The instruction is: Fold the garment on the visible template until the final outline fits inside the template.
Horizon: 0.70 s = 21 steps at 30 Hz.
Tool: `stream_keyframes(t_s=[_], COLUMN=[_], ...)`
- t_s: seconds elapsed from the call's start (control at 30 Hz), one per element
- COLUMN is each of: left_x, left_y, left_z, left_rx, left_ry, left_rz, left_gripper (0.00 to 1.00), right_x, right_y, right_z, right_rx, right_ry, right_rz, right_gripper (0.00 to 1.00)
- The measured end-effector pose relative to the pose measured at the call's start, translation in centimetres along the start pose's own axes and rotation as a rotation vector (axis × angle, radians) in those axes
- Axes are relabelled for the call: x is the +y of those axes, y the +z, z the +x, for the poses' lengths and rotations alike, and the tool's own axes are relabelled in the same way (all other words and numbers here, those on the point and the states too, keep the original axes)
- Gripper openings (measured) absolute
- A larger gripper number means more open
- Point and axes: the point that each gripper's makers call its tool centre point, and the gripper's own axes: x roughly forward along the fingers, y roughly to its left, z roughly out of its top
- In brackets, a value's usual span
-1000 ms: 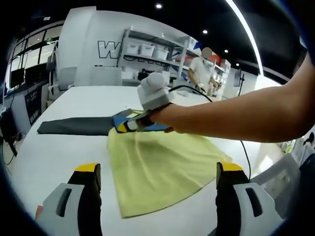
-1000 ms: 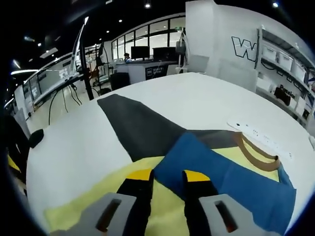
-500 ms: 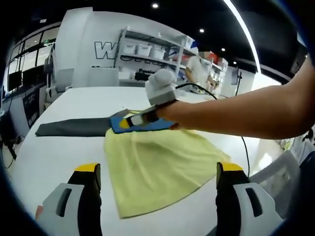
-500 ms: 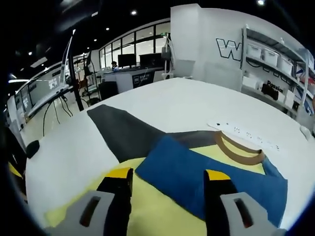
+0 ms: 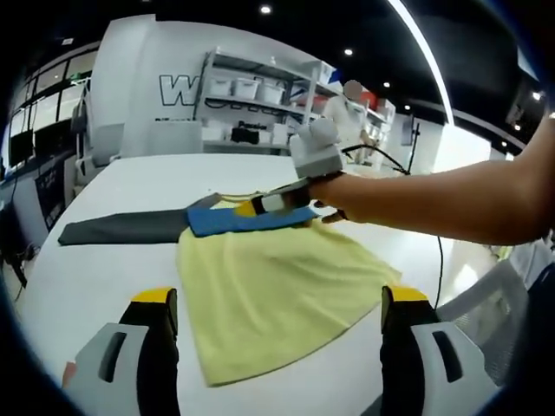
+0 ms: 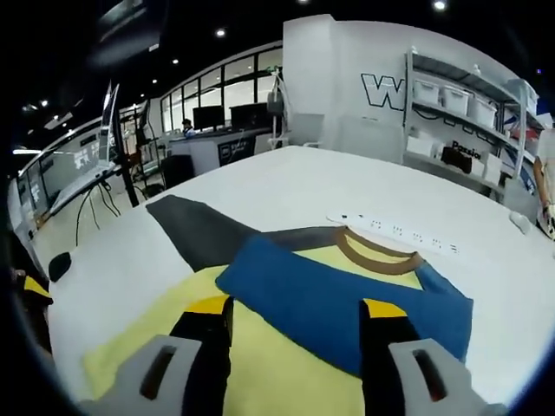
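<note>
The garment is a yellow shirt (image 5: 277,286) spread on the white table (image 5: 95,277), with a blue sleeve (image 5: 243,219) folded across its top and a dark grey sleeve (image 5: 121,227) stretched out to the left. My left gripper (image 5: 279,299) hovers open and empty over the shirt's near hem. A person's arm reaches in from the right and holds my right gripper (image 5: 251,208) just above the blue sleeve. In the right gripper view, my right gripper (image 6: 295,308) is open over the blue sleeve (image 6: 338,299), with the brown collar (image 6: 377,256) and grey sleeve (image 6: 204,234) beyond it.
A white power strip (image 6: 399,232) lies on the table behind the collar. Shelves with bins (image 5: 260,87) and a standing person (image 5: 347,108) are at the back. Desks with monitors (image 6: 225,121) stand beyond the table's far side. A grey chair (image 5: 490,325) sits at the right table edge.
My right gripper has opened, let go of the blue sleeve and drawn back to the right. The sleeve now lies flat across the shirt. My left gripper stays open.
</note>
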Motion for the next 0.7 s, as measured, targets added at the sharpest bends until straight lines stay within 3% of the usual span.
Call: stream_keyframes(t_s=[0.37, 0.7], left_x=[-0.5, -0.7], left_y=[-0.1, 0.1], left_z=[0.1, 0.0], left_rx=[0.004, -0.005], left_ry=[-0.009, -0.011], left_rz=[0.020, 0.028], left_gripper=[0.92, 0.91], right_x=[-2.1, -1.2], right_y=[-1.4, -1.8], right_z=[-5.3, -11.6], right_rx=[-0.043, -0.117], right_ry=[-0.045, -0.068], right_rz=[0.040, 0.078], right_gripper=[0.60, 0.59])
